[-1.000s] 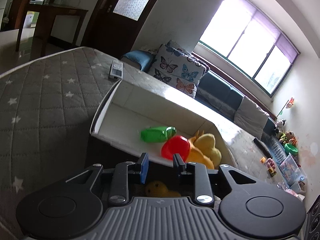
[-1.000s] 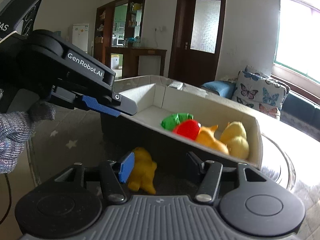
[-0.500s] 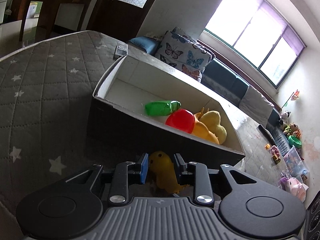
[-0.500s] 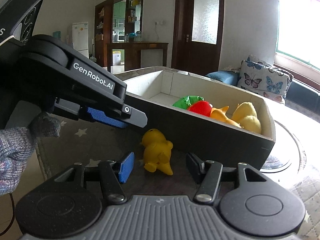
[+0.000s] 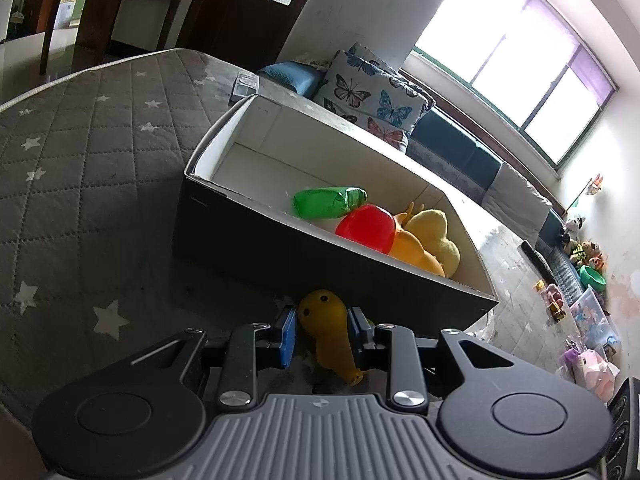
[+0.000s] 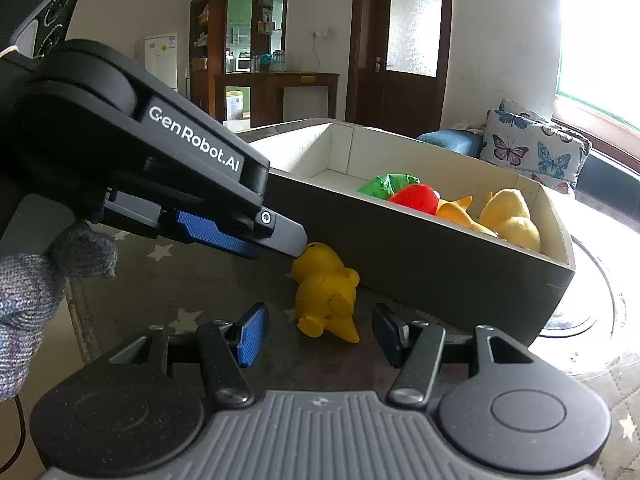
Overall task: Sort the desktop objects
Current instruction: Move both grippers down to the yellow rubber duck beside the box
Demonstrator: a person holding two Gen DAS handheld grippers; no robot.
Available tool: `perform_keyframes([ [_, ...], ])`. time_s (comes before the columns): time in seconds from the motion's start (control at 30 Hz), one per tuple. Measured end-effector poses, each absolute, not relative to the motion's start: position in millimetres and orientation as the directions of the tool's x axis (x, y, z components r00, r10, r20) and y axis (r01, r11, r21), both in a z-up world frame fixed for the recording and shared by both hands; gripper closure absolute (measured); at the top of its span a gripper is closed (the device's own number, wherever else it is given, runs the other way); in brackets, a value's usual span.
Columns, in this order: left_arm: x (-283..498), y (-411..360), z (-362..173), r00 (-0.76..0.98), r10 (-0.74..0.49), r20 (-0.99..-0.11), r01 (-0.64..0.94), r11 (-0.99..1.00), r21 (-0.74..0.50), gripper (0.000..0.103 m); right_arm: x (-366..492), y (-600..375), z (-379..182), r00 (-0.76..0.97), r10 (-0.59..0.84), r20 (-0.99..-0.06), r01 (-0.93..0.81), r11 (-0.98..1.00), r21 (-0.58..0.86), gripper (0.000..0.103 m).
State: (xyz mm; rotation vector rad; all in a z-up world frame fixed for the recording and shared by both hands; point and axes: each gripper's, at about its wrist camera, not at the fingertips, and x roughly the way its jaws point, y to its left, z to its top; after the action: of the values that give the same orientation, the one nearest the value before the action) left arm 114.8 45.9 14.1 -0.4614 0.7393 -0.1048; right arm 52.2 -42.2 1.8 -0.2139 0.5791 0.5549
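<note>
Here the left gripper [image 5: 322, 330] pinches the yellow duck [image 5: 326, 320]; the right gripper [image 6: 320, 334] gapes.

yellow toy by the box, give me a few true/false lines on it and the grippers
1. The yellow toy lies on the table outside the box. True.
2. The left gripper has a finger on each side of the toy. True.
3. The right gripper is shut on the toy. False: it is open, its fingers apart and the toy beyond them.
4. The box holds nothing. False: a green toy, a red toy, an orange toy and a yellow plush lie in it.
5. The toy is lifted off the table. False: it rests on the grey star-patterned cover.
</note>
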Motion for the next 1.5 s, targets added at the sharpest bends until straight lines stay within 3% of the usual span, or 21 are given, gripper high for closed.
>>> perform_keyframes([
  [0.63,124.3,45.0,11.0,0.721,-0.261,-0.642,-0.074,0.893,-0.445,0.073,55.0,-39.2,-4.0,0.688,0.423,-0.590,-0.545,0.837,-0.036,0.047],
  [0.9,131.8,47.7,7.9,0.705,-0.277,-0.652,-0.084,0.881,-0.465,0.073,59.6,-37.4,-4.3,0.682,0.423,-0.596,-0.546,0.837,-0.030,0.058],
  [1.23,143.8,47.6,2.7,0.687,-0.285,-0.668,-0.104,0.872,-0.478,0.072,68.5,-37.1,-6.2,0.681,0.427,-0.595,-0.544,0.839,-0.021,0.059],
  [1.37,145.8,48.0,0.6,0.684,-0.293,-0.668,-0.107,0.865,-0.490,0.071,69.5,-36.8,-6.7,0.675,0.440,-0.592,-0.551,0.835,-0.008,0.070],
  [1.5,145.0,49.9,-0.8,0.684,-0.302,-0.664,-0.108,0.858,-0.502,0.070,69.7,-36.0,-7.0,0.678,0.439,-0.590,-0.553,0.833,-0.015,0.070],
])
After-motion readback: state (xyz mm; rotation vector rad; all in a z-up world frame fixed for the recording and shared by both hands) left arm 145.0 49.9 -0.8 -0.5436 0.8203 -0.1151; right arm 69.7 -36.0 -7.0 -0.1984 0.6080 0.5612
